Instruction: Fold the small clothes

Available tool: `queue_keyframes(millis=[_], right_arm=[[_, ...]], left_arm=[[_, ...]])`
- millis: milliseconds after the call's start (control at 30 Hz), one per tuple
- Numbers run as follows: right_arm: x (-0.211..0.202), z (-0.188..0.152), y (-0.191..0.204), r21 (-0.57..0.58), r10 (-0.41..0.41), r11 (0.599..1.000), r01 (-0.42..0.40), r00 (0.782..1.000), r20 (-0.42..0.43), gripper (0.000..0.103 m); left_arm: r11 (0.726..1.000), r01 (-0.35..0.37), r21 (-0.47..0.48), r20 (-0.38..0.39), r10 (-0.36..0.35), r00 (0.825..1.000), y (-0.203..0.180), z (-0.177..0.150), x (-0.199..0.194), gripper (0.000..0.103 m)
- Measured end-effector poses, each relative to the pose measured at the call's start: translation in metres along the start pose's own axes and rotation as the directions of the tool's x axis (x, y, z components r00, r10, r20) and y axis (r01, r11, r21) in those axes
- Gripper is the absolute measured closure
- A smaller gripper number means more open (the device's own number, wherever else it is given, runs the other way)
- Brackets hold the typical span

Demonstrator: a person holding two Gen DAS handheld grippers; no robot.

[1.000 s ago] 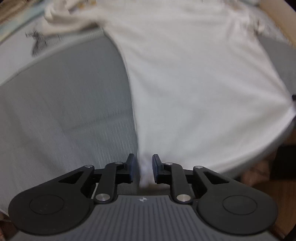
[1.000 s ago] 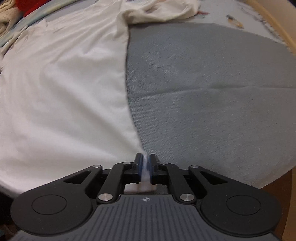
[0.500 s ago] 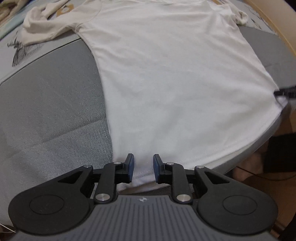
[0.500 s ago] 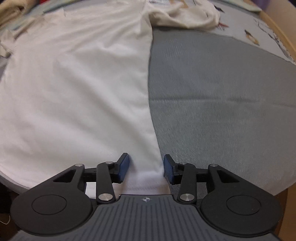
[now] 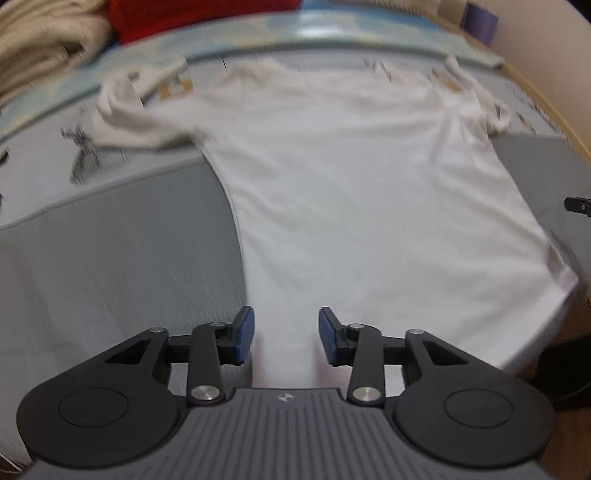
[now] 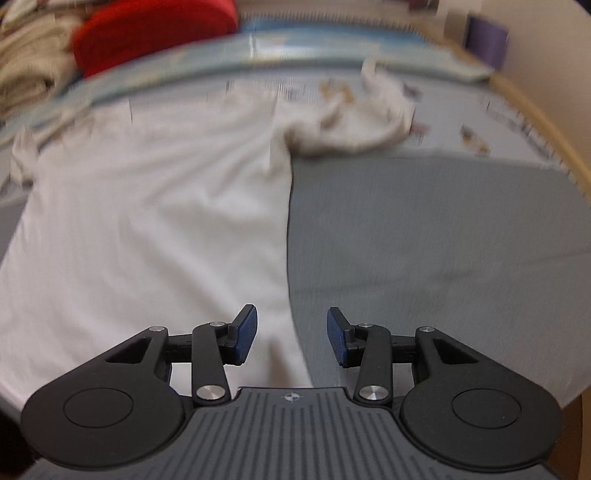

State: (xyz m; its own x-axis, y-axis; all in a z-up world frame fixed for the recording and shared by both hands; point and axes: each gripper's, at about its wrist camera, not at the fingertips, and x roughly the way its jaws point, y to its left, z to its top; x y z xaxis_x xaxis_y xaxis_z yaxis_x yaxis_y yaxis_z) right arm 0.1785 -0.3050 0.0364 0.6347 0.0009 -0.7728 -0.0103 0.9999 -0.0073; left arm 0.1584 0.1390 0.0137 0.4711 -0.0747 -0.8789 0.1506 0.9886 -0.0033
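Note:
A white T-shirt [image 5: 362, 206] lies spread flat on a grey mat [image 5: 122, 266], collar away from me, hem toward me. Its sleeves are bunched at the far left [image 5: 125, 118] and far right [image 6: 358, 129]. My left gripper [image 5: 286, 332] is open and empty above the shirt's near left hem corner. My right gripper [image 6: 291, 334] is open and empty above the shirt's near right side edge [image 6: 288, 258], which also shows in the right wrist view. A tip of the right gripper [image 5: 578, 205] shows at the right edge of the left wrist view.
A patterned light sheet [image 5: 44, 155] lies under the mat. Beige cloths [image 6: 26, 74] and a red item [image 6: 155, 33] are piled at the far left. A wooden edge [image 6: 546, 122] curves along the right. A purple object [image 6: 485, 37] stands at the far right.
Both grippers let go of the hem corners, opened wider and rose back from the shirt. The shirt now lies flat on the mat.

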Motion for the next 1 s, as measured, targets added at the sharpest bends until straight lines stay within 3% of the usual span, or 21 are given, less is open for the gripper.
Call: queue_keyframes(millis=[167, 300, 400, 667, 733, 900, 1000], right_arm=[[-0.018, 0.019, -0.002, 0.052, 0.053, 0.997, -0.064, 0.982, 0.181, 0.058], [-0.014, 0.028, 0.003, 0.072, 0.088, 0.992, -0.103, 0.978, 0.188, 0.058], [-0.011, 0.036, 0.013, 0.054, 0.101, 0.992, -0.114, 0.973, 0.209, 0.058], [-0.014, 0.066, 0.048, -0.016, 0.175, 0.984, -0.176, 0.957, 0.232, 0.058], [-0.017, 0.079, 0.059, -0.035, 0.182, 0.983, -0.179, 0.952, 0.246, 0.058], [-0.026, 0.126, 0.079, 0.009, 0.244, 0.966, -0.257, 0.926, 0.289, 0.058], [-0.029, 0.159, 0.097, -0.013, 0.273, 0.959, -0.284, 0.905, 0.327, 0.062]], left_arm=[[0.999, -0.031, -0.021, 0.121, 0.033, 0.992, -0.008, 0.011, -0.018, 0.04], [0.997, -0.074, -0.031, 0.18, 0.078, 0.981, -0.015, 0.019, -0.031, 0.037], [0.997, -0.068, -0.033, 0.205, 0.074, 0.976, -0.018, 0.025, -0.038, 0.037], [0.994, -0.109, 0.008, 0.115, 0.108, 0.988, -0.032, 0.054, -0.033, 0.032], [0.995, -0.096, -0.004, 0.122, 0.096, 0.988, -0.031, 0.07, -0.035, 0.037], [0.996, -0.029, -0.085, 0.2, 0.046, 0.979, -0.015, 0.132, -0.05, 0.07], [0.993, -0.029, -0.113, 0.244, 0.056, 0.968, 0.001, 0.169, -0.049, 0.079]])
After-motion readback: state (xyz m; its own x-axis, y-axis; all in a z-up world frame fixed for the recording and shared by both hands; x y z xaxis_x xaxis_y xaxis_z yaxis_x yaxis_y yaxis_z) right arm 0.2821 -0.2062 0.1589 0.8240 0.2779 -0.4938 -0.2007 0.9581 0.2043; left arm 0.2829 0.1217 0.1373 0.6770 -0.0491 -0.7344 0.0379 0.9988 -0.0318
